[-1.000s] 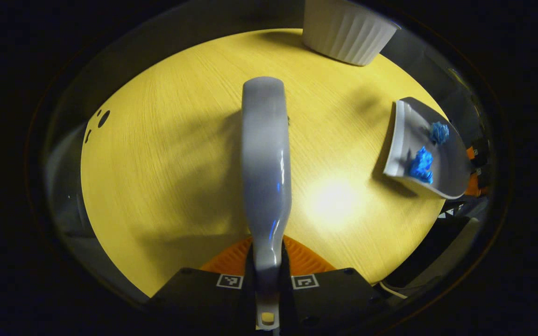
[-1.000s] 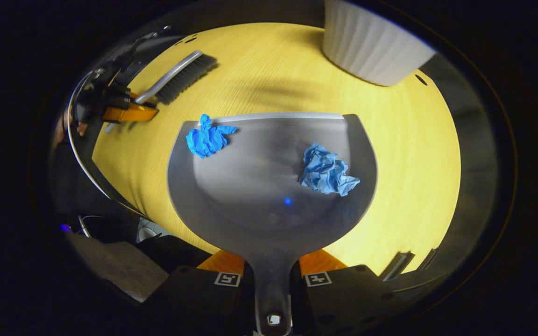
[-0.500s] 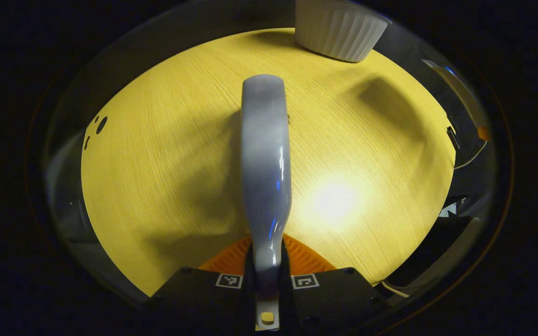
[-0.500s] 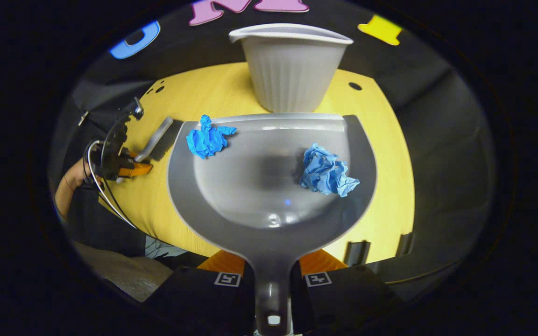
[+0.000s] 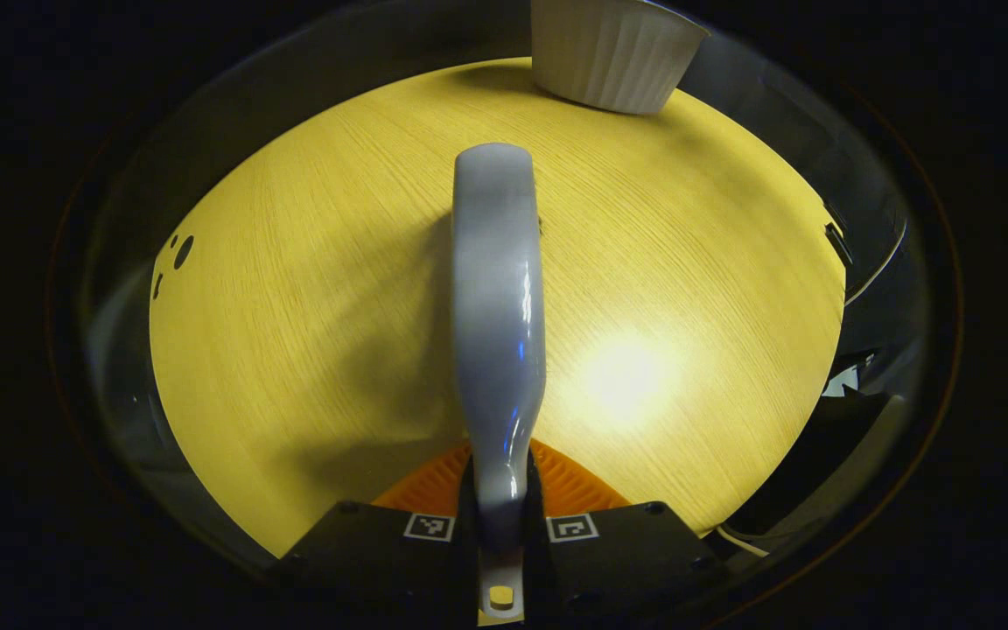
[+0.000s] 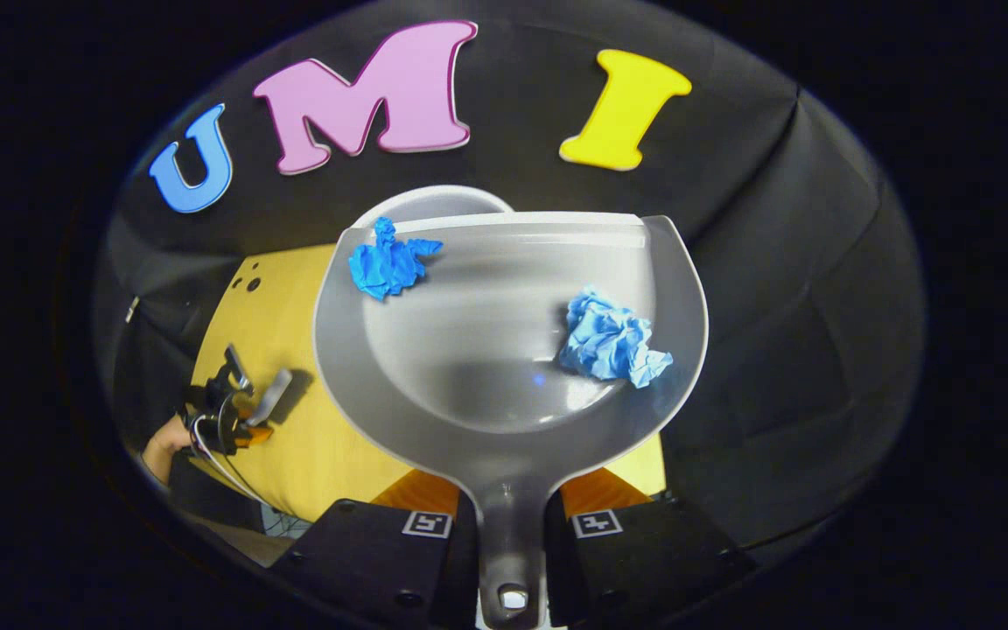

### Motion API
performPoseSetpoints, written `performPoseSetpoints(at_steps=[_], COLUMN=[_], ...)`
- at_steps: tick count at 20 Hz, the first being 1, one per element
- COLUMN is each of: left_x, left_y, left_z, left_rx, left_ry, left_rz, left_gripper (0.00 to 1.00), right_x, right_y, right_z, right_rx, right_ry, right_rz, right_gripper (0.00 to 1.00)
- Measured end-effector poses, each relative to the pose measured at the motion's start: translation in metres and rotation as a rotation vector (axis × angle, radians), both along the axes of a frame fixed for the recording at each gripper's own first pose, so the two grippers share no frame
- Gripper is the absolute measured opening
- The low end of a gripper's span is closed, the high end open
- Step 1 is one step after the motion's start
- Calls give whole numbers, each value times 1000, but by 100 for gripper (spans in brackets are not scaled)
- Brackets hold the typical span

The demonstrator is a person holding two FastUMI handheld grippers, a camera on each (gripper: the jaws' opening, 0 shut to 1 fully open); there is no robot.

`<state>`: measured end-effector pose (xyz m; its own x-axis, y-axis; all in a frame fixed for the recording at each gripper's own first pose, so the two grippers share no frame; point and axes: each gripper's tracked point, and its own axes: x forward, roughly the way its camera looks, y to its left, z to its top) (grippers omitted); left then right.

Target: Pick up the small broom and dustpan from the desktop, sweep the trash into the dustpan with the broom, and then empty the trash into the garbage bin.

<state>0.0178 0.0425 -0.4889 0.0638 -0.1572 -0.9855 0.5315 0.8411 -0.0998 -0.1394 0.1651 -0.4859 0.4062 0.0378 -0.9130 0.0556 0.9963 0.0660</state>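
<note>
The right hand-held gripper clamps the dustpan handle at bottom centre; two blue trash wads lie inside, the bin rim just behind. The left hand-held gripper grips the broom over the tabletop.

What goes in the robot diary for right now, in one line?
left gripper: holds broom | right gripper: holds dustpan | paper: in dustpan | bin: behind dustpan
</note>
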Motion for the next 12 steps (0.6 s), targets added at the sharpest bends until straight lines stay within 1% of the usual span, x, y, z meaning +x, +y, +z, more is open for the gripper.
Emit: performPoseSetpoints(at_steps=[1,3,6,8,10,12], left_x=[0,2,4,4,5,5], left_y=[0,2,4,3,4,4], left_z=[0,0,-3,-3,-3,-3], left_rx=[3,11,20,25,28,33], left_ry=[3,7,14,17,20,23], left_rz=[-6,-22,-35,-37,-40,-41], left_gripper=[24,24,24,24,24,24], right_x=[2,9,18,17,14,22], right_y=[1,4,4,7,6,1], right_z=[-5,-16,-33,-41,-37,-27], right_rx=[-27,-66,-144,-205,-298,-388], right_ry=[-24,-35,-18,-22,-39,-71], right_rz=[-3,-7,27,70,137,208], right_gripper=[35,35,35,35,35,35])
